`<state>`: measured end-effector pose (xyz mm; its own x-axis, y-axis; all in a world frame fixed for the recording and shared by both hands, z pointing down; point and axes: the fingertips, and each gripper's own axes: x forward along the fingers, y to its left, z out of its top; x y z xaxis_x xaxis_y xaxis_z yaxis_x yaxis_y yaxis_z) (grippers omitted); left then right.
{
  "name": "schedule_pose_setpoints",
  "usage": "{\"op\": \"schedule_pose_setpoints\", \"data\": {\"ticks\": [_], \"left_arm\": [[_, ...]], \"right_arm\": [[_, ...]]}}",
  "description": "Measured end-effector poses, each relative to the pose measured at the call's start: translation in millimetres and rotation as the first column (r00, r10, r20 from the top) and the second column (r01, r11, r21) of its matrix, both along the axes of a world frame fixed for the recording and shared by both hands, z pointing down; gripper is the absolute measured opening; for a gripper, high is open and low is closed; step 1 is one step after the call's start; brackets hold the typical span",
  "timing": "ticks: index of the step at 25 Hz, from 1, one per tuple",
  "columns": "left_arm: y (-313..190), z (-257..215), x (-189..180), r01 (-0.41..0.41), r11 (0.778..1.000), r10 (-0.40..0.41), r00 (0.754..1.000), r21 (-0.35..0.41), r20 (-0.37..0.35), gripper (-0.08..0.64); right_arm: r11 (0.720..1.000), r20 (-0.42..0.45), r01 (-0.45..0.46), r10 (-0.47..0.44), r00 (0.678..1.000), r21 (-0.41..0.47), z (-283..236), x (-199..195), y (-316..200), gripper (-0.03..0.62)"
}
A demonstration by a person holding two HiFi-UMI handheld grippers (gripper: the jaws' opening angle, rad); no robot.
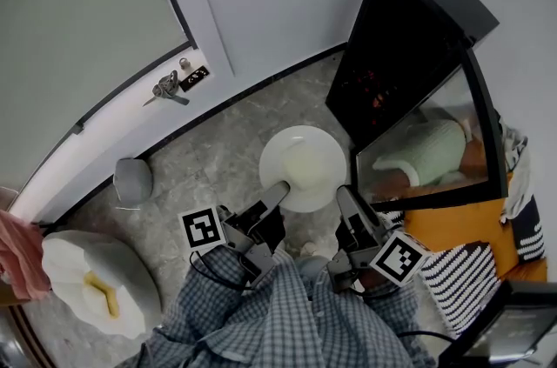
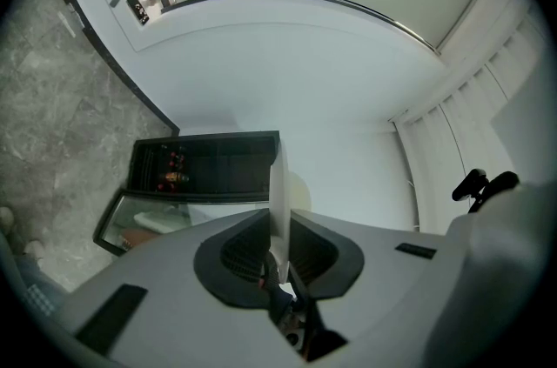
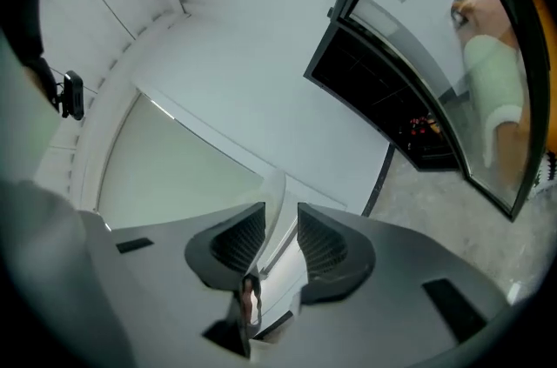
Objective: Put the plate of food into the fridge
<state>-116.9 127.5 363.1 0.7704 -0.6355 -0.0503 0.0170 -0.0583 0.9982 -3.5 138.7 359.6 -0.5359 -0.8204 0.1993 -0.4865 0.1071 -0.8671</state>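
A round white plate [image 1: 303, 162] with something pale on it hangs level over the grey floor, just left of the open black fridge [image 1: 392, 53]. The fridge's glass door [image 1: 435, 149] swings out toward me. My left gripper [image 1: 280, 188] is shut on the plate's near-left rim, and the left gripper view shows that rim [image 2: 278, 201] edge-on, pinched between the pads. My right gripper [image 1: 344, 194] is at the near-right rim. In the right gripper view the rim [image 3: 275, 197] stands between the jaws with a gap on one side, so that gripper [image 3: 281, 227] is open.
A white door with a handle and keys [image 1: 170, 88] fills the upper left. On the floor are a small grey bin [image 1: 132, 181] and a white round stand [image 1: 96, 284] with a yellow item. Orange and striped fabric [image 1: 470, 262] lies beside the fridge door.
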Motion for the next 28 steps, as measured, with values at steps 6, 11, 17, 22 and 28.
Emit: {"op": "schedule_pose_setpoints", "data": {"ticks": [6,11,17,22,28], "left_arm": [[1,1,-3,-0.027,1.0,0.027,1.0,0.002,-0.001,0.04],[2,1,-10,-0.045,0.999,0.045,0.999,0.0,-0.009,0.04],[2,4,-16,-0.071,0.997,0.071,0.997,-0.003,-0.013,0.04],[5,8,-22,-0.097,0.995,0.097,0.995,0.0,-0.019,0.04],[7,6,-22,-0.128,0.992,0.128,0.992,0.016,-0.013,0.04]], "right_arm": [[0.997,-0.015,0.072,-0.072,0.997,0.011,2,-23,5,0.095],[0.998,-0.032,0.066,-0.065,0.997,0.014,2,-34,7,0.078],[1.0,-0.009,0.027,-0.027,1.0,0.002,5,-40,9,0.073],[1.0,-0.009,0.002,-0.002,1.0,0.007,8,-44,14,0.072],[1.0,-0.01,-0.023,0.023,1.0,0.011,7,-45,18,0.067]]}}
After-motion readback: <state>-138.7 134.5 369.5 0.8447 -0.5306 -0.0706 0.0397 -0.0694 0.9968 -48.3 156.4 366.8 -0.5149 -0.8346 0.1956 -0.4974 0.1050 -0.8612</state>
